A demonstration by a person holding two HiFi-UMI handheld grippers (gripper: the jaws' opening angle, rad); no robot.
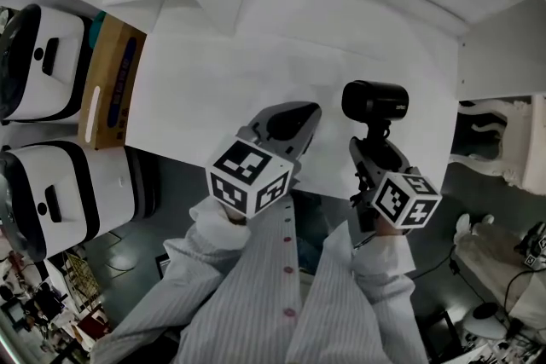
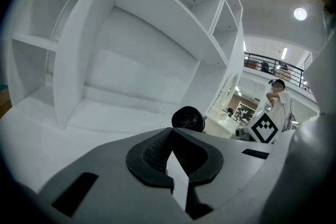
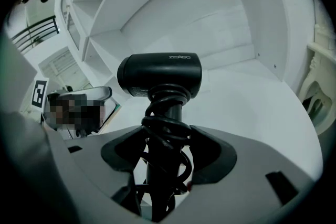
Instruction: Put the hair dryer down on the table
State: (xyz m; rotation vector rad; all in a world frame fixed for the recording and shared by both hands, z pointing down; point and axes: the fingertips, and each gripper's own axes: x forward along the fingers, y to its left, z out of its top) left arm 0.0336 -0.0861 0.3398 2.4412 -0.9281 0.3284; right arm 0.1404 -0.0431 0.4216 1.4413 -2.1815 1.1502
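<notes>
Head view: the left gripper (image 1: 300,117) hovers over the desk's (image 1: 256,55) front edge, jaws closed together on nothing. Just right of it, the right gripper (image 1: 373,146) clamps the cord-wrapped handle of the black hair dryer (image 1: 375,101), upright above that edge.

white table (image 1: 256,72), curved rear edge, white shelving (image 2: 157,18) behind it

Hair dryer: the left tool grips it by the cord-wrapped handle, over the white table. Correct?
Wrong tool. The right tool grips the hair dryer by the cord-wrapped handle, over the white table; the right gripper view shows its jaws closed on that handle. The left tool is shut on nothing.
</notes>
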